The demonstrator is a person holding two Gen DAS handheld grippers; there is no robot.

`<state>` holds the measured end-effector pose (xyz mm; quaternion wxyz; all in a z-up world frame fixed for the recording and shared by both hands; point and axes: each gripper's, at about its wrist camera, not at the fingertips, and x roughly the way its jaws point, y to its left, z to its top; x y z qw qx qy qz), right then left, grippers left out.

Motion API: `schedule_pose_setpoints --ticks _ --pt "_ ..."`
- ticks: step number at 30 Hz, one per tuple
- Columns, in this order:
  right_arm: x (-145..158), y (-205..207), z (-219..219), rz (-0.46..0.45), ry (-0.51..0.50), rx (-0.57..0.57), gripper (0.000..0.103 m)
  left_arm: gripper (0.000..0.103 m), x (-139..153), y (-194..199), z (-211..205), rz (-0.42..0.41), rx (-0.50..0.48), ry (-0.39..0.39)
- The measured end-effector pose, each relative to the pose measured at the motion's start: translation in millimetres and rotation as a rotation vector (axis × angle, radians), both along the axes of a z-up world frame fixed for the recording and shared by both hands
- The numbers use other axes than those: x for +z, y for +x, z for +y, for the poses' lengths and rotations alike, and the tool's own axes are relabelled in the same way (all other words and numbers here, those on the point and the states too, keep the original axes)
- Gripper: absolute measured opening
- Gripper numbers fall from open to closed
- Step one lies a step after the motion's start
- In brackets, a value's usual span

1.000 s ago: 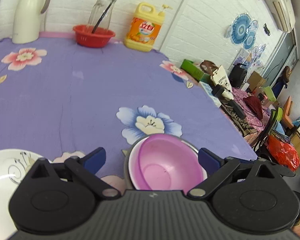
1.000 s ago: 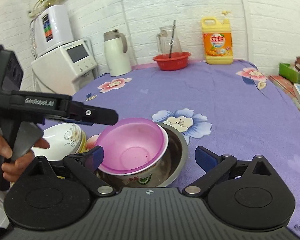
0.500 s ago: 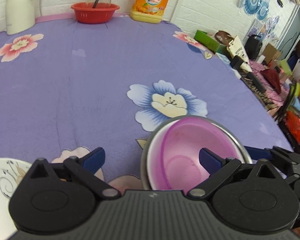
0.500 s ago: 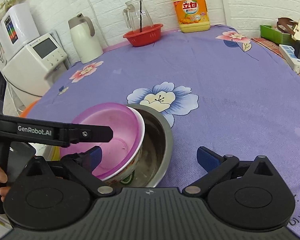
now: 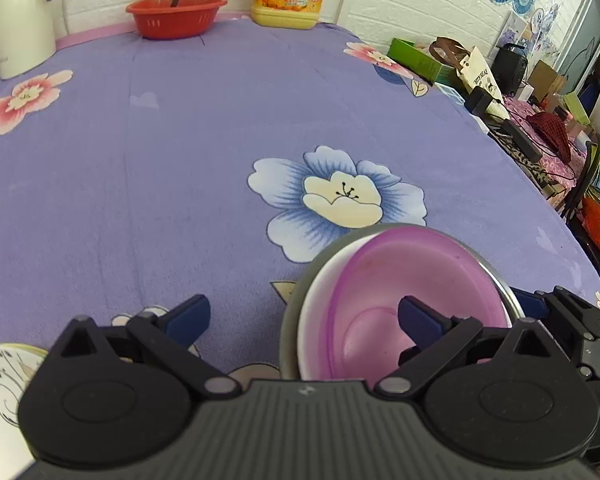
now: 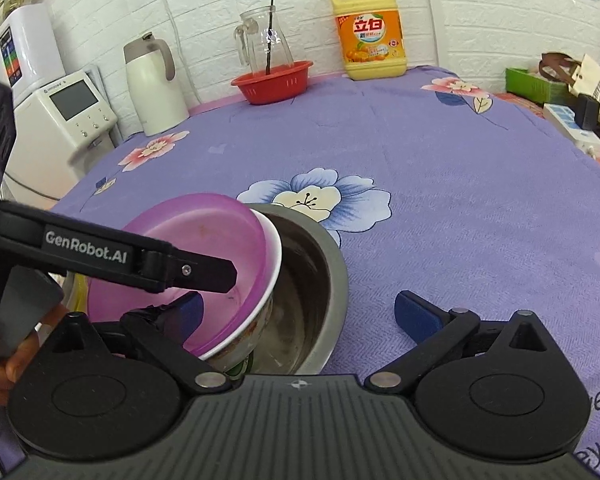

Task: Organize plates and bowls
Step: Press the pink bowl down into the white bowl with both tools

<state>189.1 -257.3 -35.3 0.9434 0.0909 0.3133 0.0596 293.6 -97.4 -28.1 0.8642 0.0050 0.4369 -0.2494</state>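
Near the desk edge, pink bowl sits tilted inside steel bowl, nested to save space. Left gripper and right gripper fingers both apart, holding nothing.

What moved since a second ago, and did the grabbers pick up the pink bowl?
The left gripper slid right, one finger now over the pink bowl. The pink bowl and the white bowl under it now lean on the steel bowl's left side. Both grippers stay open, the right gripper included; nothing is clamped. The red basket, soap bottle and kettle stayed put.
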Motion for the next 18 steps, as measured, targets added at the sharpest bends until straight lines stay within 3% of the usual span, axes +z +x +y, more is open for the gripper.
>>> schedule_pose_setpoints --ticks 15,18 --pt "1.4 2.5 4.3 0.022 -0.038 0.018 0.103 0.100 0.0 -3.5 -2.7 -0.001 -0.007 0.003" --pt "2.8 1.7 3.6 0.034 -0.021 0.003 0.103 0.100 0.3 -5.3 -1.3 0.010 -0.020 -0.026"
